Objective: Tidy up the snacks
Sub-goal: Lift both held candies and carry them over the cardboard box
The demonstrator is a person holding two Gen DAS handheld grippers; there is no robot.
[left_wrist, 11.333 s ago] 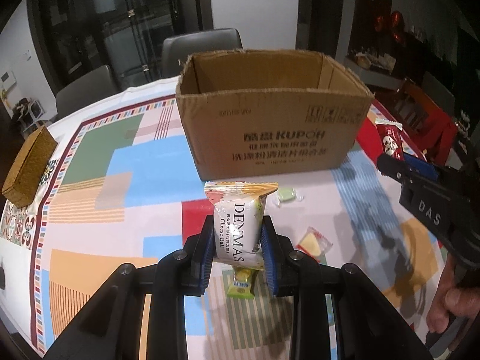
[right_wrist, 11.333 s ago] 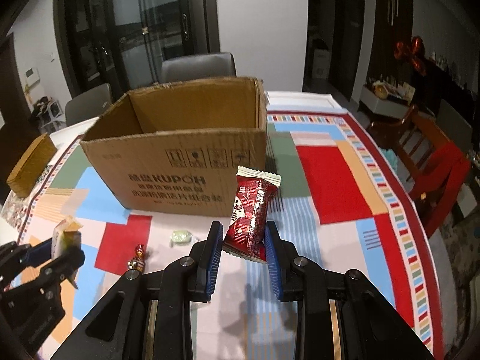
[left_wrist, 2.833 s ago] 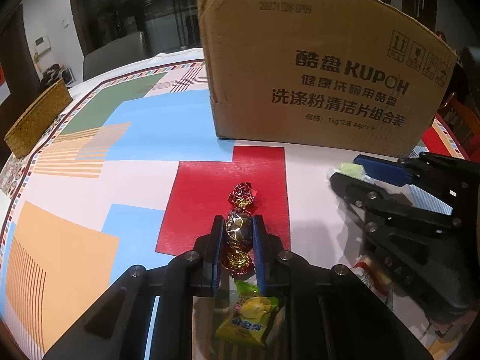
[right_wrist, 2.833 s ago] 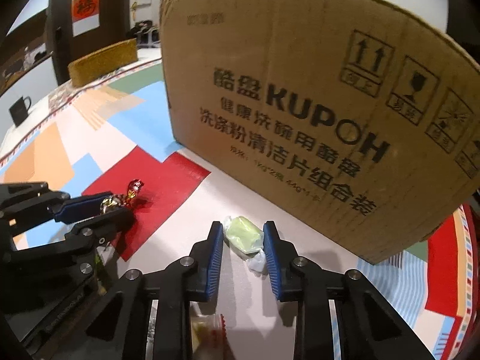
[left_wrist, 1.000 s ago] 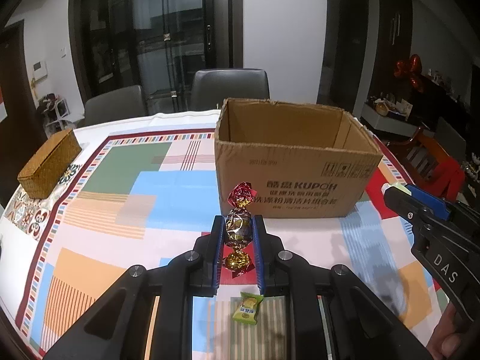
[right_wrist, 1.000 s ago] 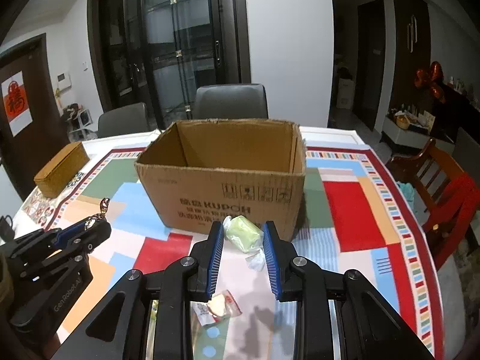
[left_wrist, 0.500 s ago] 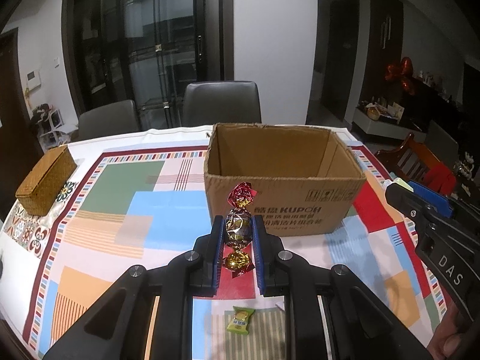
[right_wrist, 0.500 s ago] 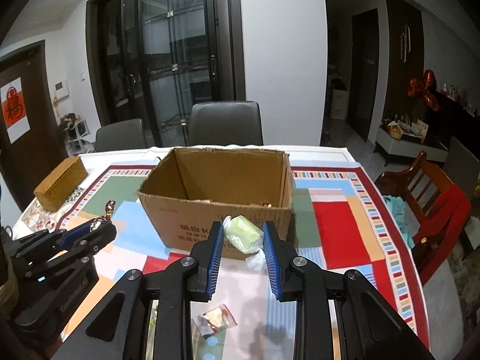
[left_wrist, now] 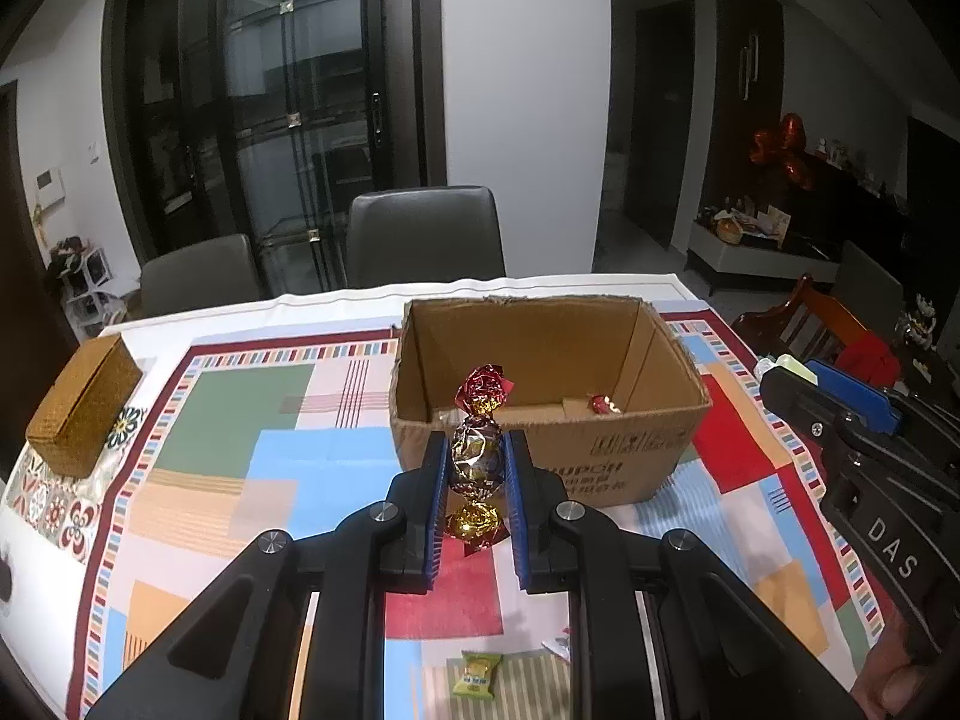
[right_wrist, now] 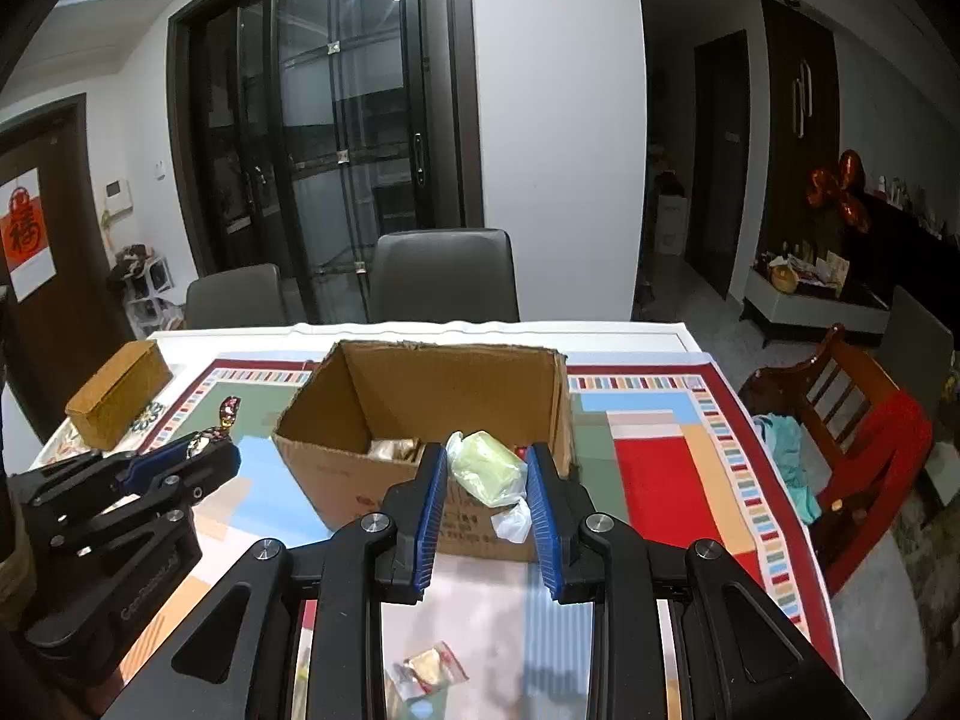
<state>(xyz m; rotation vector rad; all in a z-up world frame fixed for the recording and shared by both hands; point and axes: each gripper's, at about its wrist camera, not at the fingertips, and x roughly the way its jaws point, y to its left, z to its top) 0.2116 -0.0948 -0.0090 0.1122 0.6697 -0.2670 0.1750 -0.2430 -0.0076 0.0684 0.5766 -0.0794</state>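
- Left wrist view: the left gripper (left_wrist: pixel 477 471) pinches a foil-wrapped candy (left_wrist: pixel 477 459) upright, above the table in front of the open cardboard box (left_wrist: pixel 540 462); a yellow-green sweet (left_wrist: pixel 474 672) lies on the tablecloth (left_wrist: pixel 240 420) below
- Right wrist view: the right gripper (right_wrist: pixel 487 483) pinches a pale green candy (right_wrist: pixel 487 468) just before the box's near wall; a small clear packet (right_wrist: pixel 427 673) lies on the cloth below
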